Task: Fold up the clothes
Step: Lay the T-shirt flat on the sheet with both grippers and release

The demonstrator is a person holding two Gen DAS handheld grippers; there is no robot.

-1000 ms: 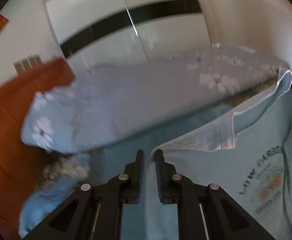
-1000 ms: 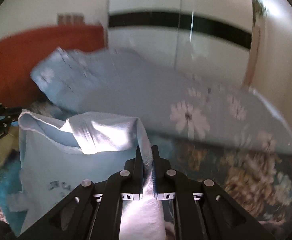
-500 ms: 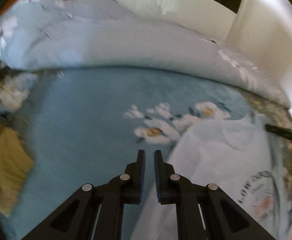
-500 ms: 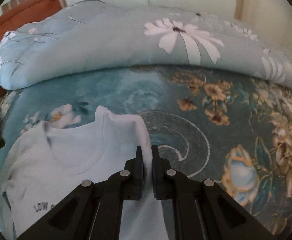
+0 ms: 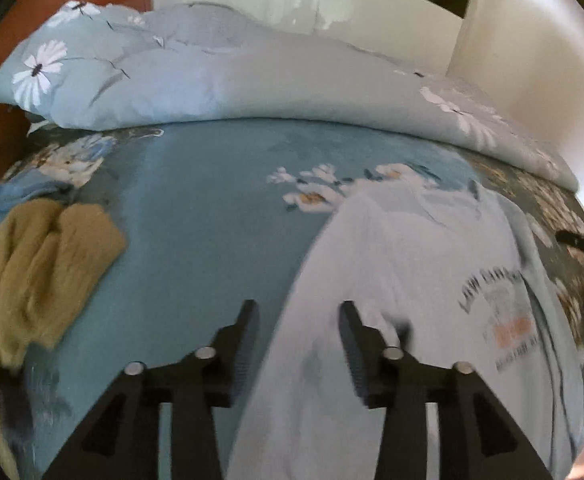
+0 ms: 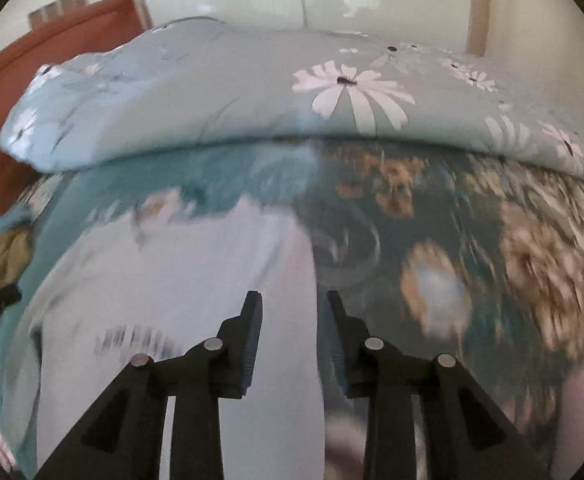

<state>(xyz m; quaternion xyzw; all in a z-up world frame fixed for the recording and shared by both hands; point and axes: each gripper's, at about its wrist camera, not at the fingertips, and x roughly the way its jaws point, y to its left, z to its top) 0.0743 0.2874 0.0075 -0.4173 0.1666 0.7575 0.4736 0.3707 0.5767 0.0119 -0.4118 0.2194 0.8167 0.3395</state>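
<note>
Looking along the left gripper (image 5: 298, 312) first, we see its jaws spread wide with nothing held; the pale blue T-shirt (image 5: 412, 264) lies flat on the floral bedsheet (image 5: 211, 208), its left edge running between the fingers. A mustard garment (image 5: 39, 264) is heaped well apart to the left, and a folded duvet (image 5: 251, 80) lies across the far side of the bed.

From the right wrist, blurred, our right gripper (image 6: 294, 312) is likewise parted and empty, the shirt's (image 6: 195, 280) right edge passing between its jaws over the sheet (image 6: 472, 240).

We judge the shirt light, limp and easily wrinkled, so we would pinch it at the shoulder seams or side hems, both edges together
</note>
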